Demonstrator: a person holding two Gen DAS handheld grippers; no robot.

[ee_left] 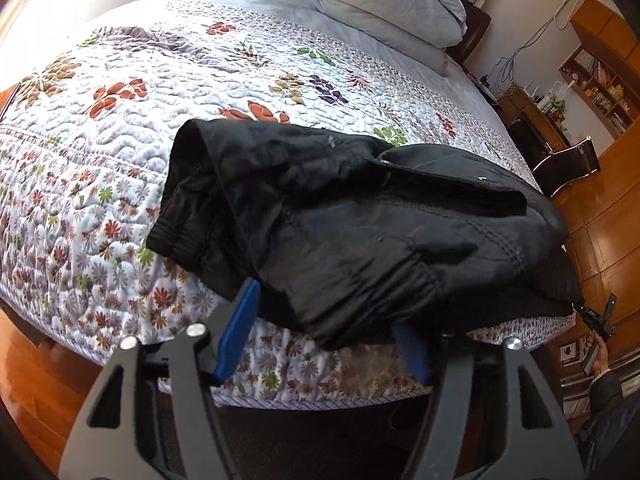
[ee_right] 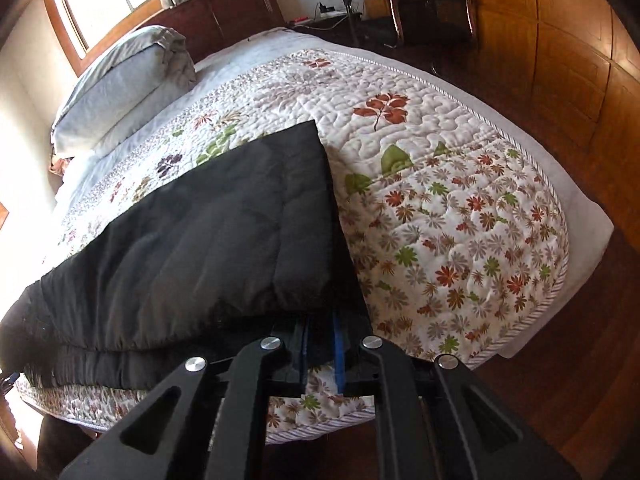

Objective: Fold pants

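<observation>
Black padded pants (ee_left: 360, 220) lie in a rumpled heap near the front edge of the bed, waistband end to the left. My left gripper (ee_left: 324, 320) is open; its blue fingers (ee_left: 240, 328) straddle the near edge of the pants, the right finger partly under the cloth. In the right wrist view the pants (ee_right: 208, 232) show as a flat folded leg panel. My right gripper (ee_right: 322, 344) is nearly closed, its blue pads (ee_right: 339, 352) pinching the pants' near right corner; the tips are hidden by cloth.
The bed carries a floral quilt (ee_left: 120, 160) with folded grey bedding (ee_left: 384, 4) at its head. Wooden floor (ee_right: 560, 380) surrounds the bed. A chair (ee_right: 432, 0), desk and shelves (ee_left: 600, 84) stand by the wall.
</observation>
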